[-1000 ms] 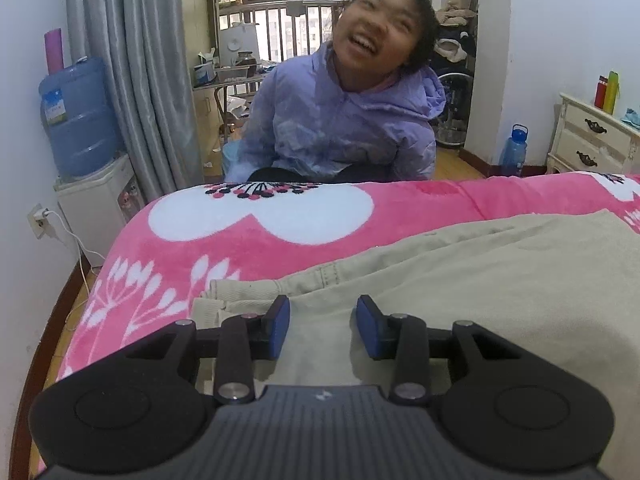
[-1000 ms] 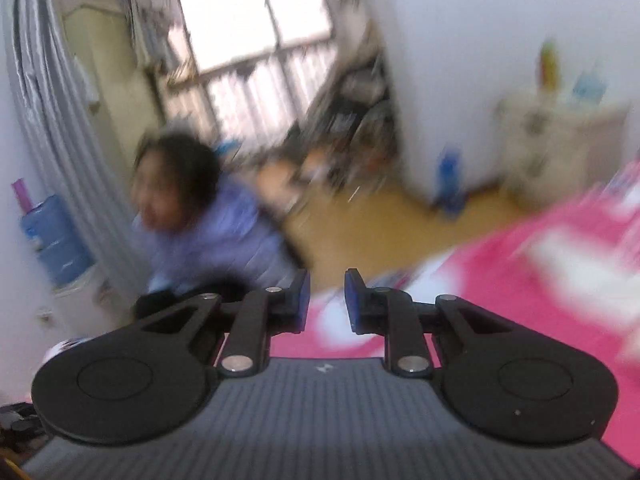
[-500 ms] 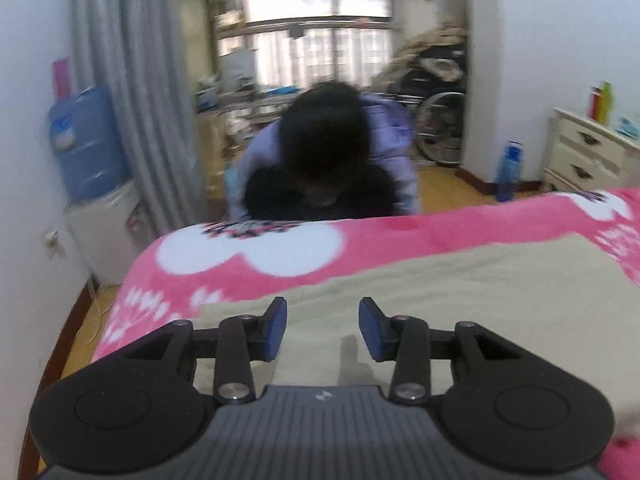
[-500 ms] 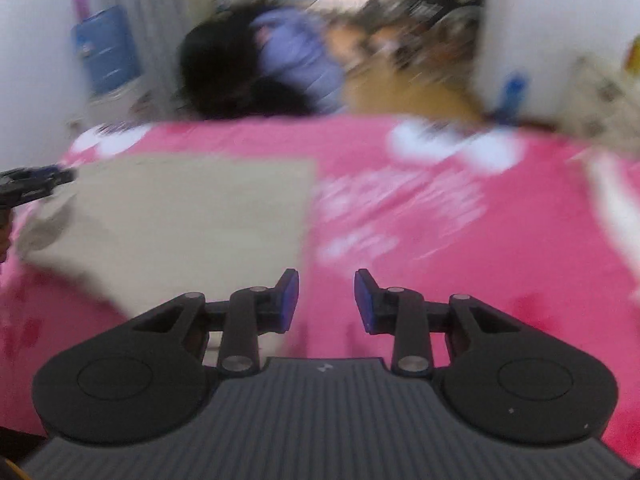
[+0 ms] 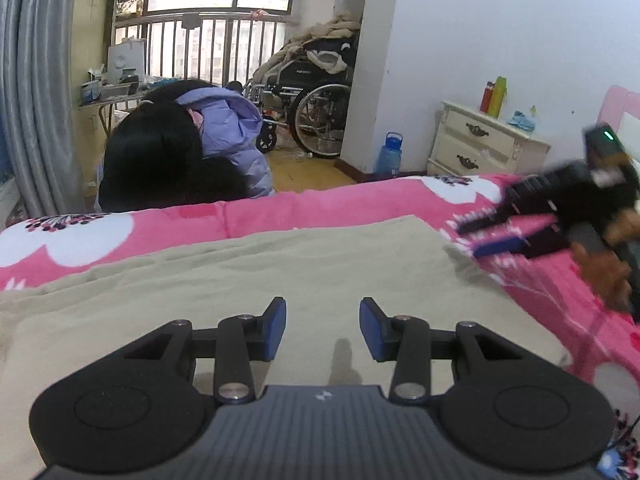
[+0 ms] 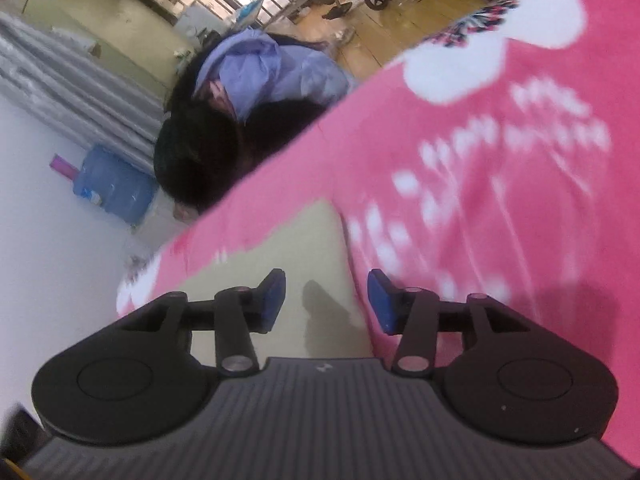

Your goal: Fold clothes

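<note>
A beige garment (image 5: 280,272) lies spread flat on a pink flowered blanket (image 5: 320,204). My left gripper (image 5: 322,328) hovers open just above its near part, nothing between the blue pads. In the left wrist view my right gripper (image 5: 480,236) comes in blurred from the right, at the garment's right edge. The right wrist view shows that gripper (image 6: 326,300) open and tilted, over the beige garment's (image 6: 308,248) corner where it meets the pink blanket (image 6: 500,160).
A person in a lilac jacket (image 5: 224,136) bends low at the bed's far side. Behind stand a wheelchair (image 5: 316,96), a blue bottle (image 5: 390,154), a cream nightstand (image 5: 480,148) and grey curtains (image 5: 36,92). A water jug (image 6: 112,192) stands by the wall.
My right gripper swung down from the room toward the garment's right edge and opened wider. The left gripper shifted right along the garment. The person bent their head down.
</note>
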Demonstrator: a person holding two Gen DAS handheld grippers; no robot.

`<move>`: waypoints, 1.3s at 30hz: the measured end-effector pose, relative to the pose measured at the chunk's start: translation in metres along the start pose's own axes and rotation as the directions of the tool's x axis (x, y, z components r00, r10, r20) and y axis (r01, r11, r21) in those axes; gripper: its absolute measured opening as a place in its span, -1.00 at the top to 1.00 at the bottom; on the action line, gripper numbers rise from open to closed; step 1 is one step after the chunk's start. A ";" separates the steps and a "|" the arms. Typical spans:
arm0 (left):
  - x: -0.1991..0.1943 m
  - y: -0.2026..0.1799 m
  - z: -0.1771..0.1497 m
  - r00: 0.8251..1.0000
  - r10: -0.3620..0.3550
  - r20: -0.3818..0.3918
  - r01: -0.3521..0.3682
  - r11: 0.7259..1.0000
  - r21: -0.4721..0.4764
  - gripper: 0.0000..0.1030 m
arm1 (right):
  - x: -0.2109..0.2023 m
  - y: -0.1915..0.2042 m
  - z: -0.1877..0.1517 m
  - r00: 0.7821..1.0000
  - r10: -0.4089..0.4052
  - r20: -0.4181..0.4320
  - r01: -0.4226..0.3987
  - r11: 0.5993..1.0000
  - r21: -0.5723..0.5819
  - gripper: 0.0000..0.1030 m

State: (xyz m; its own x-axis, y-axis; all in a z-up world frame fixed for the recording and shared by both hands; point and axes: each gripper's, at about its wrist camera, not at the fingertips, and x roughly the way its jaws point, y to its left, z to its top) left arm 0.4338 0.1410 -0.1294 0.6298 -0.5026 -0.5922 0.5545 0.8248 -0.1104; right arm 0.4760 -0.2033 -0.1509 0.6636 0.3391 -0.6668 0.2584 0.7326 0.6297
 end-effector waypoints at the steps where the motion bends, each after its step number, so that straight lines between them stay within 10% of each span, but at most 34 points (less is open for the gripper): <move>1: 0.006 0.003 -0.001 1.000 0.005 -0.007 -0.005 1.000 -0.004 0.19 | 0.006 -0.001 0.005 1.000 0.007 0.000 -0.007 1.000 0.015 0.10; 9: 0.024 0.025 -0.016 1.000 -0.003 -0.024 0.001 0.998 -0.055 0.20 | 0.008 -0.015 -0.007 0.991 0.112 -0.069 -0.111 0.994 0.024 0.07; 16: 0.027 0.024 -0.017 1.000 0.004 -0.015 -0.005 1.000 -0.029 0.13 | -0.029 -0.034 -0.065 0.939 0.276 -0.206 -0.237 0.952 0.196 0.08; 22: 0.030 0.020 -0.022 1.000 0.015 0.019 -0.015 1.000 -0.002 0.08 | -0.024 -0.039 -0.067 0.932 0.310 -0.187 -0.243 0.919 0.311 0.76; 27: 0.029 0.025 -0.027 0.999 -0.002 0.053 0.004 0.999 -0.039 0.08 | -0.039 -0.019 -0.067 0.907 0.398 -0.135 -0.333 0.876 0.348 0.88; 33: 0.029 0.024 -0.030 0.997 -0.004 0.075 0.007 0.999 -0.041 0.07 | -0.060 0.040 -0.057 0.876 0.467 -0.115 -0.429 0.867 0.251 0.88; 39: 0.022 0.030 -0.021 0.999 -0.023 0.040 0.027 0.992 -0.122 0.08 | -0.068 0.086 -0.048 0.890 0.439 -0.127 -0.424 0.897 0.128 0.88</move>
State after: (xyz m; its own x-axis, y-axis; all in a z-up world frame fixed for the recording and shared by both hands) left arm 0.4531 0.1597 -0.1626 0.6383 -0.5312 -0.5572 0.5011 0.8361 -0.2231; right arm 0.4192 -0.1352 -0.0707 0.6146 0.6980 -0.3675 0.0400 0.4376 0.8983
